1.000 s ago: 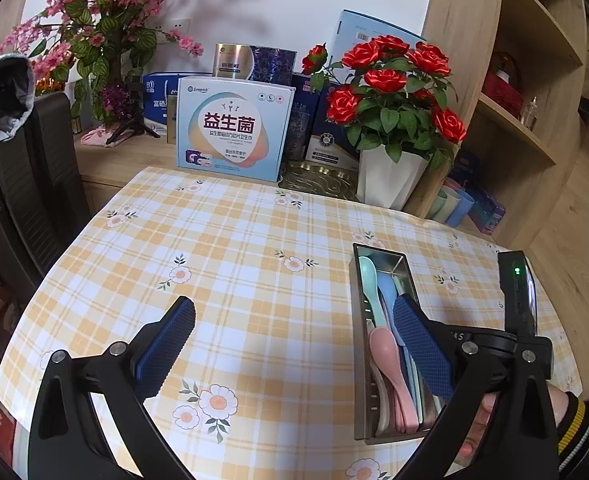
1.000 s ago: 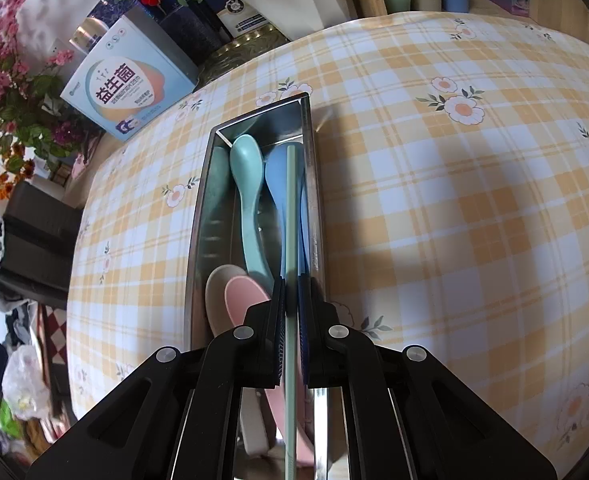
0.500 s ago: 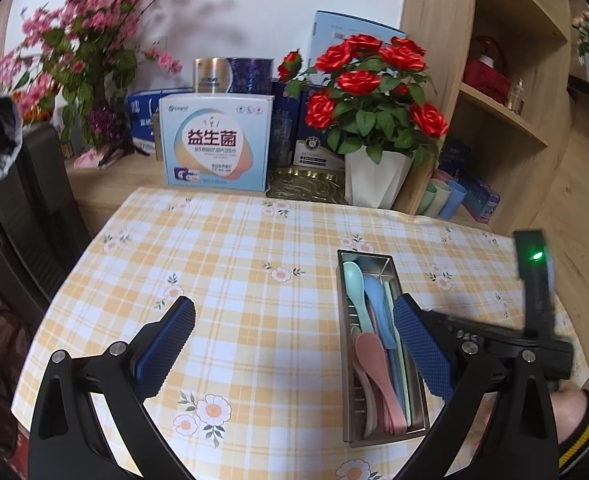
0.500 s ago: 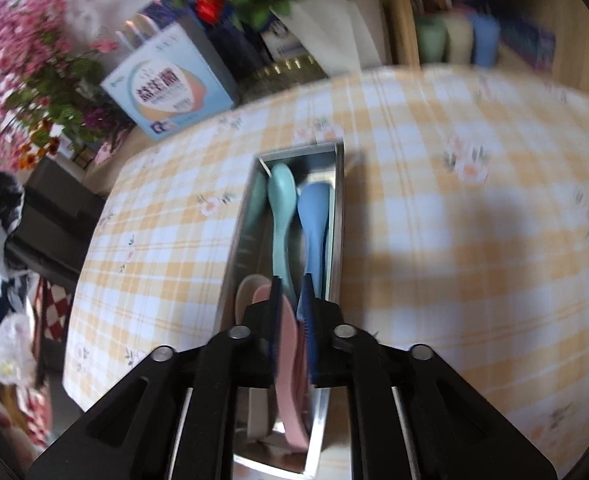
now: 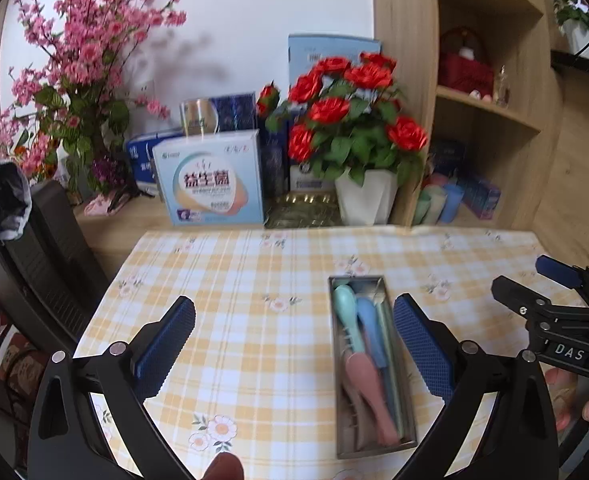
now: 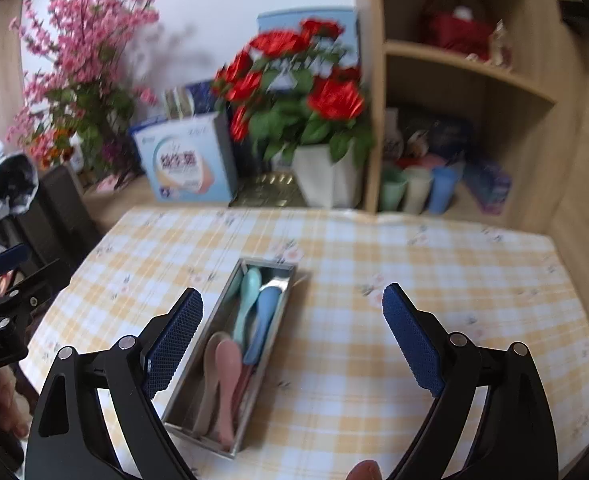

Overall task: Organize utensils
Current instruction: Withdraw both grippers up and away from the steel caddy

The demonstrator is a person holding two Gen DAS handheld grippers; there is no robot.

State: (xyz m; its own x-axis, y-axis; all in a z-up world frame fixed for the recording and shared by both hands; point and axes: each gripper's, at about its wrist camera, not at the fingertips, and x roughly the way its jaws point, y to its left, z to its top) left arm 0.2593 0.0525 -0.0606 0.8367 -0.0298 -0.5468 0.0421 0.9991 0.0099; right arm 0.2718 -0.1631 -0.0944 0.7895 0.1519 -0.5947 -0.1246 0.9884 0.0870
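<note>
A narrow metal tray (image 5: pixel 374 451) lies on the yellow checked tablecloth (image 5: pixel 254 280). In it lie a teal spoon (image 5: pixel 344 300), a blue spoon (image 5: pixel 368 316), a pink spoon (image 5: pixel 364 376) and a thin green stick (image 5: pixel 390 360). My left gripper (image 5: pixel 294 312) hangs open above the cloth, left of the tray, holding nothing. My right gripper (image 6: pixel 292 300) is raised over the tray (image 6: pixel 268 263); its jaws are opening wide with nothing between them. The teal spoon (image 6: pixel 250 284), blue spoon (image 6: pixel 268 304) and pink spoon (image 6: pixel 228 360) show below it.
Behind the table stand a white pot of red roses (image 5: pixel 366 200), a light-blue box (image 5: pixel 210 184) and pink blossoms (image 5: pixel 82 80). A black chair (image 5: pixel 46 264) is at the left. Wooden shelves with cups (image 6: pixel 414 192) rise at the right.
The right gripper let go of the green stick, which now lies in the tray, opened wide and rose away. The left gripper also rose and stayed open.
</note>
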